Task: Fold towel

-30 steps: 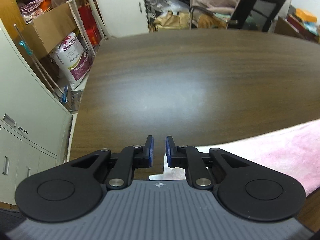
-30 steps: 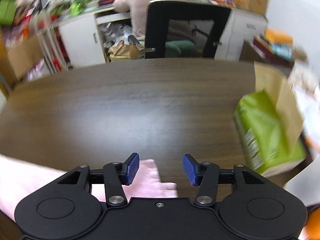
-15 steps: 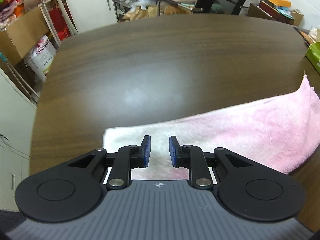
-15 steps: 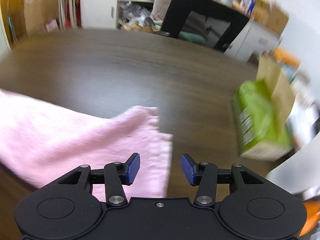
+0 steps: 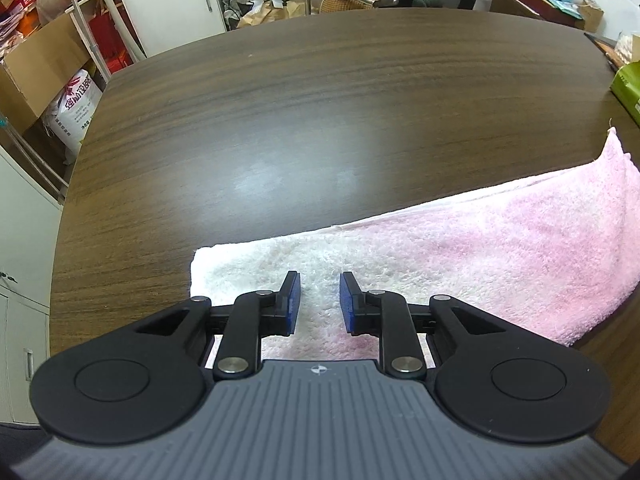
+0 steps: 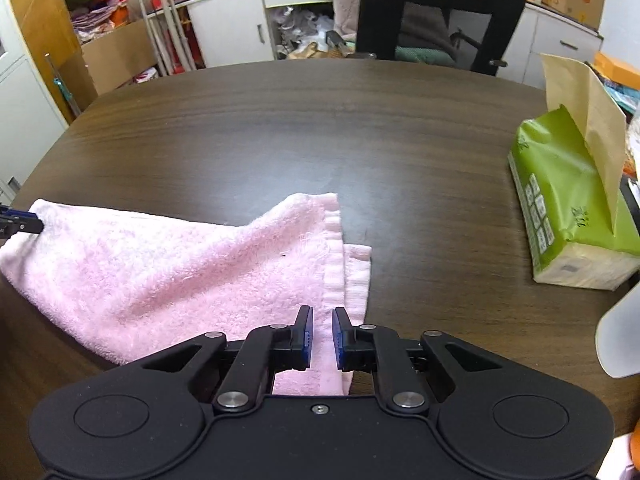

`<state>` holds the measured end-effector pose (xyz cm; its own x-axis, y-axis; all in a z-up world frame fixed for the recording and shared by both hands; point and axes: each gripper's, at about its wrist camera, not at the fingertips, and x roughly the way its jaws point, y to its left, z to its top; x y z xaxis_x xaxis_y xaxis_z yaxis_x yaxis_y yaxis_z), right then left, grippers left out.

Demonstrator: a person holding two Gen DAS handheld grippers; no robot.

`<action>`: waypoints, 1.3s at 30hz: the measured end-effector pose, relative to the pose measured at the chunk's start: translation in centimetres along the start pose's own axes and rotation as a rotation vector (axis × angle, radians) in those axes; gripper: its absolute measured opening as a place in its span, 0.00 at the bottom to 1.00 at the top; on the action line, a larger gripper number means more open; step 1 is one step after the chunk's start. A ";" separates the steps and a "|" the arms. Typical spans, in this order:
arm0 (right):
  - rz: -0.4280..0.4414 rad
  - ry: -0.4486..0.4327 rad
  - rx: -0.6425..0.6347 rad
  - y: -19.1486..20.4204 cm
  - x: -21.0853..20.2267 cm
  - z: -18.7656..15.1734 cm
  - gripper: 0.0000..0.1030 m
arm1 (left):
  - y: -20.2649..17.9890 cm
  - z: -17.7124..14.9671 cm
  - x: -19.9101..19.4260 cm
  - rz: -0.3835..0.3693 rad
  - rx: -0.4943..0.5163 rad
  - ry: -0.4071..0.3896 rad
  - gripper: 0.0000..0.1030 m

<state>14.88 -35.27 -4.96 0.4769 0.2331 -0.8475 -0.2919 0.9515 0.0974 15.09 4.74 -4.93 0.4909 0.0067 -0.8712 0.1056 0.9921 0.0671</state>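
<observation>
A pink towel (image 6: 188,276), whitish at its left end (image 5: 256,268), lies along the near part of the dark wooden table (image 6: 320,132). My left gripper (image 5: 319,300) sits over the whitish end, just inside the corner. Its jaws stand narrowly apart with thick towel between the pads, gripping it. In the right wrist view its fingertips (image 6: 22,222) hold the towel's left corner. My right gripper (image 6: 322,334) is at the towel's right end. Its jaws have closed tight on the ribbed hem (image 6: 334,256).
A green pack of tissues (image 6: 568,208) with brown paper sticking up stands on the table's right side, and its corner shows in the left wrist view (image 5: 628,88). A black office chair (image 6: 436,16) stands behind the far edge. Cabinets and cardboard boxes line the left.
Both grippers came down over the towel, which now shows spread in front of them. The right jaws went from wide apart to tightly closed on the hem. The left jaws stand slightly wider.
</observation>
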 end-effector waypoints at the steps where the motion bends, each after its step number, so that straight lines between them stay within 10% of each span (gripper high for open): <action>1: 0.000 0.004 0.000 -0.1 0.0 -0.2 0.12 | 0.0 0.0 0.1 0.001 -0.001 0.001 0.19; 12: 0.021 0.014 0.031 -0.7 0.0 -1.0 0.40 | 0.0 0.3 0.2 0.004 0.002 0.010 0.19; 39: 0.059 0.007 0.042 -0.5 -1.0 -0.9 0.11 | 0.0 0.1 0.6 0.001 -0.005 0.012 0.20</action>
<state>13.76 -36.15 -4.61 0.4539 0.2882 -0.8432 -0.2843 0.9436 0.1694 15.52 4.77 -5.42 0.4804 0.0091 -0.8770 0.1005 0.9928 0.0653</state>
